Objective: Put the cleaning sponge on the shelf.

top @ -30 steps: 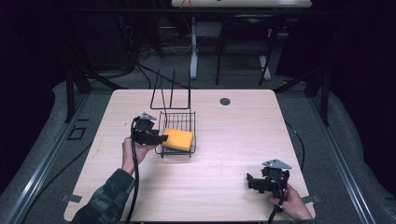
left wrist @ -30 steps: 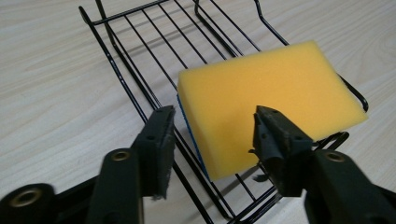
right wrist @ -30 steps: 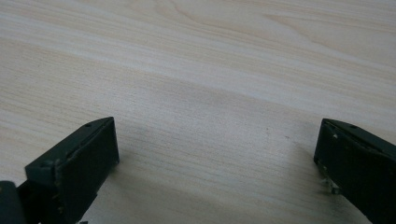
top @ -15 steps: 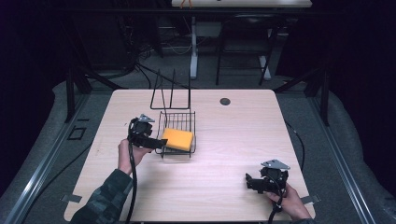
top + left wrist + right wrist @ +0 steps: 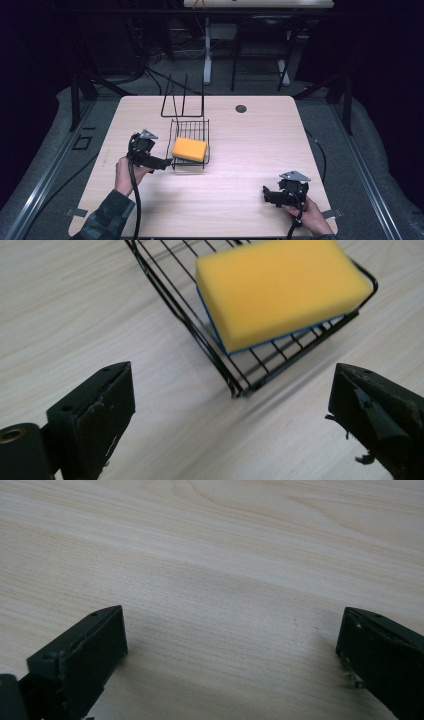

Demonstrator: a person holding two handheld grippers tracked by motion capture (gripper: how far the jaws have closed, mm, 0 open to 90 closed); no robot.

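The sponge (image 5: 189,149) lies in the wire basket (image 5: 195,129) near the table's (image 5: 260,135) middle. In the high view the left gripper (image 5: 162,162) sits just beside the basket at the sponge's 8 o'clock, jaws spread and empty. The sponge's long axis runs 9 to 3. The right gripper (image 5: 268,195), also spread and empty, hovers well apart at 4 o'clock, so the left is nearer.

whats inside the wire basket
A yellow sponge with a blue underside lies in the black wire basket. The basket floor beneath the sponge is covered, so anything under it cannot be seen.
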